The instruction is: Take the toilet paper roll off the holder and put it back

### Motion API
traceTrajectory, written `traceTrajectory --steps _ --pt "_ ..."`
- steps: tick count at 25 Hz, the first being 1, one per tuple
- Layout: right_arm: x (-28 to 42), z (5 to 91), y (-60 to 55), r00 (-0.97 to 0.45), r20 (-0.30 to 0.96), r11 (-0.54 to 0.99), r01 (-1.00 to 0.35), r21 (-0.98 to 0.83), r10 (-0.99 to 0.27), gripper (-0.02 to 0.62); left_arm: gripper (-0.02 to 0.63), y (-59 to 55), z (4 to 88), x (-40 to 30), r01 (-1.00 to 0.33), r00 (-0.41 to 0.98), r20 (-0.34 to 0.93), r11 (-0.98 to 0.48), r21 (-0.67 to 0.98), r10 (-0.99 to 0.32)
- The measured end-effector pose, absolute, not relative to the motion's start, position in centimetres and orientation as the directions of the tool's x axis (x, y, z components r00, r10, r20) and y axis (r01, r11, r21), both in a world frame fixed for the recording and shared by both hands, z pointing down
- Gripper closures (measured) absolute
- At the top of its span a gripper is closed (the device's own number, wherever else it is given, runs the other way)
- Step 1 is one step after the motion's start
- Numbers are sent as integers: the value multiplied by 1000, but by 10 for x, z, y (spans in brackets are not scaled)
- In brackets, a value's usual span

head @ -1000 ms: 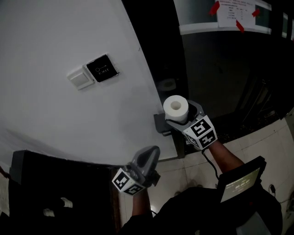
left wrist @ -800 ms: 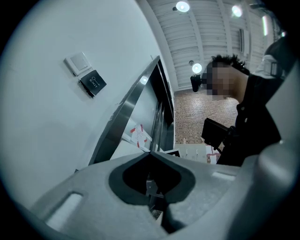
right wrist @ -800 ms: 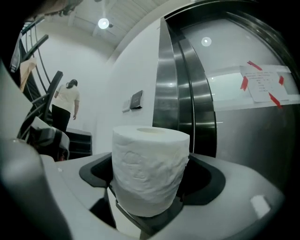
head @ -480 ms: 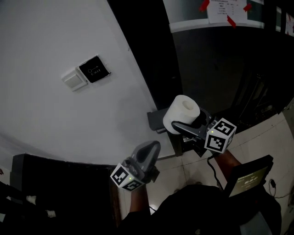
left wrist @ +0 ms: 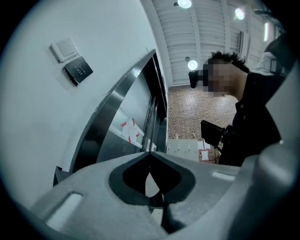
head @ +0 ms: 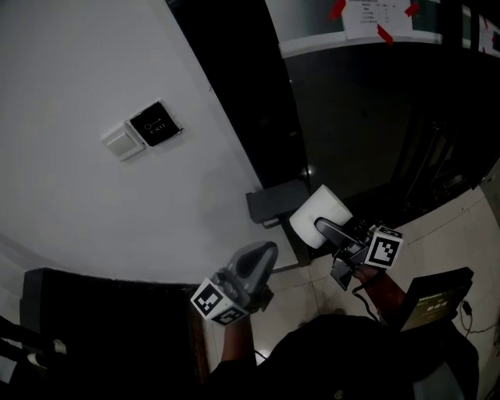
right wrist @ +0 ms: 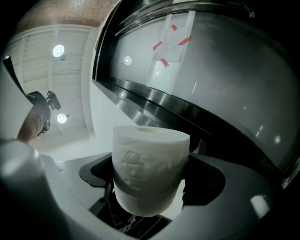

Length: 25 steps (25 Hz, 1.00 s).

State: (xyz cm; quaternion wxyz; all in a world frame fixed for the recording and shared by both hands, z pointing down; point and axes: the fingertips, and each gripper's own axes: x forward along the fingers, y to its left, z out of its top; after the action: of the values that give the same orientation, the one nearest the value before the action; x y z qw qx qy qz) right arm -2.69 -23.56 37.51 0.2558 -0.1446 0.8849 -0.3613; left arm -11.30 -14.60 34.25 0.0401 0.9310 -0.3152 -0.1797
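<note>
A white toilet paper roll (head: 316, 215) sits between the jaws of my right gripper (head: 326, 228), which is shut on its sides. In the right gripper view the roll (right wrist: 150, 164) stands upright between the grey pads, its cardboard core facing up, with the right gripper (right wrist: 151, 176) closed round its lower half. The roll hangs just right of and slightly below the dark holder bracket (head: 273, 205) on the wall edge, apart from it. My left gripper (head: 260, 256) hovers lower down at the centre; its jaws meet with nothing in them, as the left gripper (left wrist: 150, 180) view shows.
A black exit button plate (head: 154, 123) and a white switch (head: 119, 142) are on the white wall. A dark glass panel with a red-taped notice (head: 375, 12) rises behind. A dark cabinet (head: 101, 336) is at lower left, a screen (head: 433, 301) at lower right. A person (left wrist: 248, 122) shows in the left gripper view.
My right gripper has carried the roll down and to the right, away from the holder, tipping it over. The left gripper has stayed about where it was.
</note>
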Motion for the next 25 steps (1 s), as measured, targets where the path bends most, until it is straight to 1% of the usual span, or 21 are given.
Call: traceTrajectory --steps 5,9,14,17,20,23,25 --pt "-24 373 -238 -822 -340 690 -86 -718 -456 150 606 -146 342 -113 -586 727 -311 -789 185 -612" --pt "-27 370 -235 -818 -371 686 -40 -727 -440 150 606 -146 343 -112 -588 731 -304 -790 175 -611" --pt "-25 371 -236 -815 -359 694 -72 -716 -455 150 606 -145 344 -110 -585 735 -302 -793 170 -607" --pt "-26 367 -234 -811 -378 690 -42 -723 -446 150 606 -146 345 -109 -587 738 -297 -793 161 -606" --pt "-26 366 -234 -812 -379 689 -39 -724 -444 150 604 -147 346 -109 -590 737 -293 -791 164 -610" --pt "-26 361 -233 -807 -394 700 -32 -713 -439 150 606 -145 344 -111 -571 731 -325 -799 189 -600" --pt "-25 365 -234 -813 -370 698 -62 -713 -450 150 606 -145 343 -112 -569 726 -332 -798 199 -602"
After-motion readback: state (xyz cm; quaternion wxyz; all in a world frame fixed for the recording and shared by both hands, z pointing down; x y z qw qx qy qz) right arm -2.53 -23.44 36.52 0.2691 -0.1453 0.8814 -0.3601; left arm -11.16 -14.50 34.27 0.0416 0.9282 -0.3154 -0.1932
